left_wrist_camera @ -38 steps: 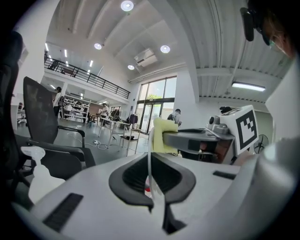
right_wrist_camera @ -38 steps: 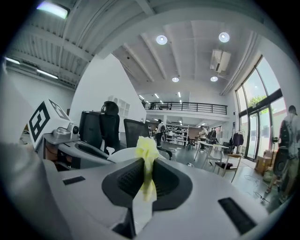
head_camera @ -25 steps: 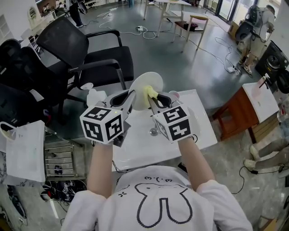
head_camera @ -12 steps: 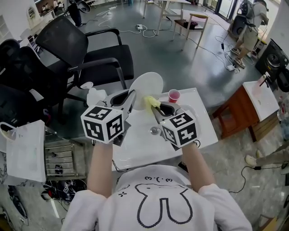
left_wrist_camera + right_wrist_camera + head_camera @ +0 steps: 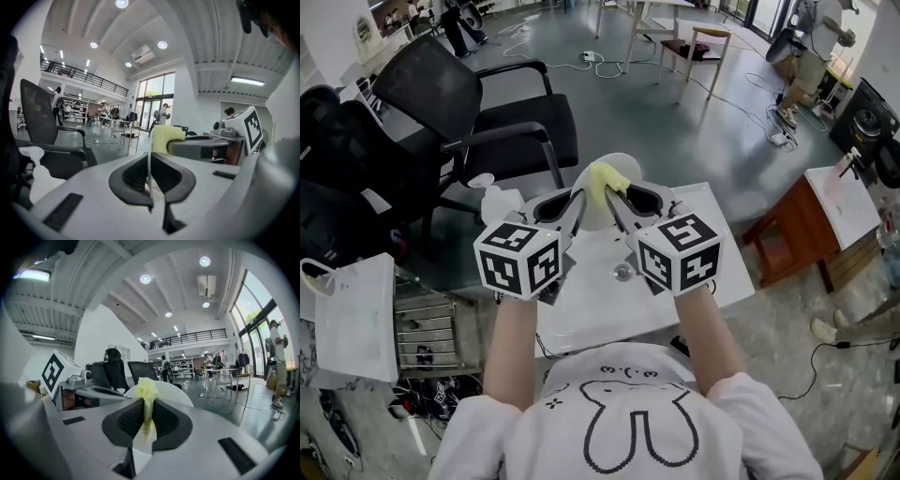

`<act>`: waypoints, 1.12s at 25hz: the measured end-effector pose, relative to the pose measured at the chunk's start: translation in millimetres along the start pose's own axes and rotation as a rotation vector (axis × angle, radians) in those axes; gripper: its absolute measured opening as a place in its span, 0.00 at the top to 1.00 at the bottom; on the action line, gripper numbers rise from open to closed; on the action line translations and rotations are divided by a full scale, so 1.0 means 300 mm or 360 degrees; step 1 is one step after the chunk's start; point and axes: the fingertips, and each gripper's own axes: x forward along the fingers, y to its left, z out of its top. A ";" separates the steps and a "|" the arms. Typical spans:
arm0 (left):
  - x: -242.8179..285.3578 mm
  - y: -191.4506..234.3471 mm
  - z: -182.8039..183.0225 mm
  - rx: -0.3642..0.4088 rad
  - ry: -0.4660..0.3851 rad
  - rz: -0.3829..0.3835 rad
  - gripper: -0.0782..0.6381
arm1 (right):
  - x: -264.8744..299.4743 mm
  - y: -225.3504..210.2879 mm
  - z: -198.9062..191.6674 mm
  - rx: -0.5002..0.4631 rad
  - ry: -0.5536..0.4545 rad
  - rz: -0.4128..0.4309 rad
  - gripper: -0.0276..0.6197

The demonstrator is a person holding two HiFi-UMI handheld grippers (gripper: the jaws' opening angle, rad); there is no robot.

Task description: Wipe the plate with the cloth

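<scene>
Head view: the left hand-held gripper (image 5: 577,200) is closed on the rim of the white plate (image 5: 623,168). It holds the plate on edge in the air, above the far part of the tabletop (image 5: 591,314). The right hand-held gripper (image 5: 614,194) is closed on the yellow cloth (image 5: 602,176), which lies against the top of the plate. I judge that the wiping step is in hand. The far edge of the tabletop is just below the plate. A black chair (image 5: 487,117) stands at the far left, and beyond it the floor (image 5: 675,122) is open.

Left gripper view: the plate (image 5: 149,157) shows as a thin line clamped between the pads. The cloth (image 5: 161,137) touches its right side.

Right gripper view: the cloth (image 5: 146,399) is pinched between the pads and presses on the face of the plate (image 5: 171,392). The next move probably calls for a stroke across this face, with the left grip firm so that the plate does not turn. To the right the room is free.
</scene>
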 end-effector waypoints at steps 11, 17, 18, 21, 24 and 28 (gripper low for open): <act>-0.015 0.043 0.014 -0.0070 -0.0032 0.0069 0.87 | 0.088 0.043 -0.110 -0.0135 0.0173 0.0059 0.88; -0.015 0.054 0.018 -0.0080 -0.0042 0.0095 0.87 | 0.076 0.066 -0.271 -0.0164 0.0375 0.0107 0.88; -0.014 0.054 0.019 -0.0077 -0.0042 0.0097 0.87 | 0.072 0.067 -0.290 -0.0164 0.0402 0.0112 0.88; -0.008 0.052 0.015 -0.0075 -0.0036 0.0099 0.87 | 0.057 0.072 -0.324 -0.0160 0.0459 0.0119 0.88; -0.005 0.048 0.017 -0.0084 -0.0045 0.0100 0.87 | 0.040 0.094 -0.303 -0.0129 0.0437 0.0157 0.88; 0.003 0.032 0.026 -0.0085 -0.0055 0.0095 0.87 | 0.031 0.137 -0.226 0.0008 0.0321 0.0261 0.88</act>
